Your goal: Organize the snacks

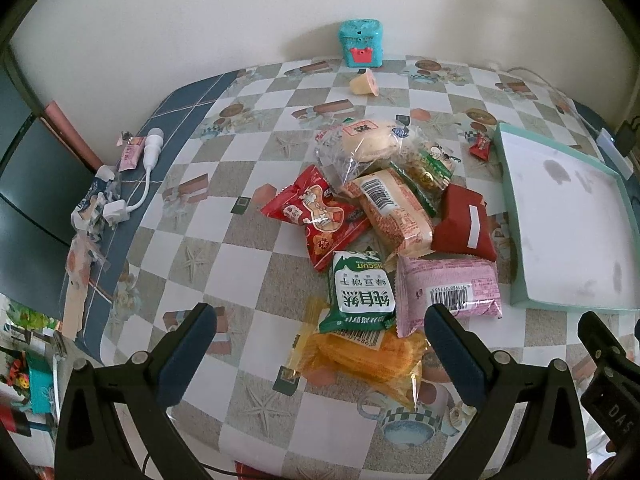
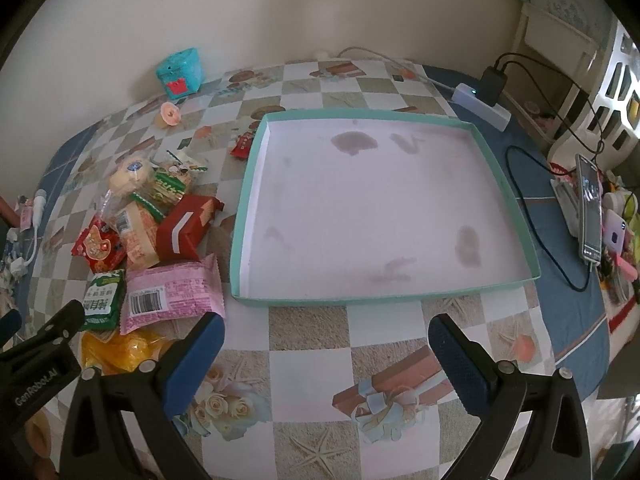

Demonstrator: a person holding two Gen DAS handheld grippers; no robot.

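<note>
snack pile point(image 1: 384, 216), tray point(image 2: 512, 184) beside, teal box point(image 1: 361, 43)

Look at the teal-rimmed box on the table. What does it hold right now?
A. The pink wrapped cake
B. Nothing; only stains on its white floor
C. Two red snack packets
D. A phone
B: the teal-rimmed box shows only a bare, stained white floor, and the snack pile lies outside it.

snack pile point(image 1: 384, 220) left of tray point(image 2: 516, 204) | toy box point(image 1: 360, 43) behind, at wall
</note>
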